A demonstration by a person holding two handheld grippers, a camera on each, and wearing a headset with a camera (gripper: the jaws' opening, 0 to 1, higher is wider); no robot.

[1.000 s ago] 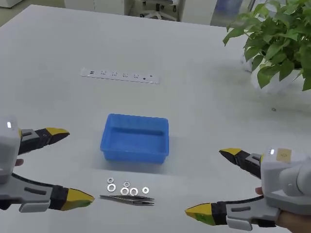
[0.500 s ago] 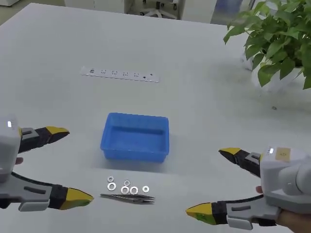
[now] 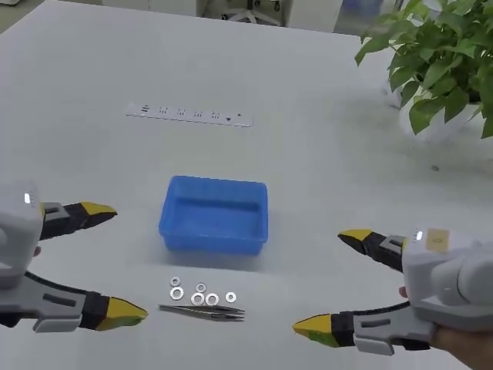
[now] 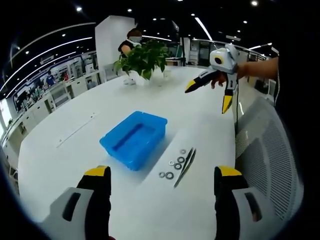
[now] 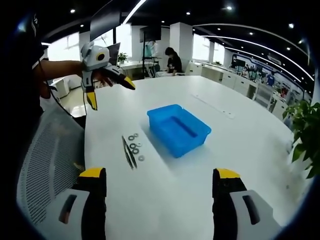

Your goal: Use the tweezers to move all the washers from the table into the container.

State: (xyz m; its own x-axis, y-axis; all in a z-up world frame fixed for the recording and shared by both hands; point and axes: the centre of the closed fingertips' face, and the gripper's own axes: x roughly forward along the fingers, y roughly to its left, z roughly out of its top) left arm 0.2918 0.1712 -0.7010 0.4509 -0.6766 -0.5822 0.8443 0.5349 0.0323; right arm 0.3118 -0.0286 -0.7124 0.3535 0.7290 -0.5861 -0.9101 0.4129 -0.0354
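White table [image 3: 323,154]: tweezers [image 3: 202,311], washers [image 3: 202,295] between left gripper [image 3: 129,262], right gripper [image 3: 317,282]; both spread apart.

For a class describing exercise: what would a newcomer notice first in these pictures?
The empty bright blue container sits at the head view's centre. On its near side lie washers beside the tweezers, flanked by the open, yellow-tipped left gripper and right gripper. A leafy plant stands far right.

The table [image 3: 347,154] carries six washers [image 3: 197,299], one pair of tweezers [image 3: 202,311], one blue container [image 3: 214,216], one white power strip [image 3: 189,115] and one potted plant [image 3: 439,58], and two grippers are there, the left gripper [image 3: 131,262] and the right gripper [image 3: 316,282].
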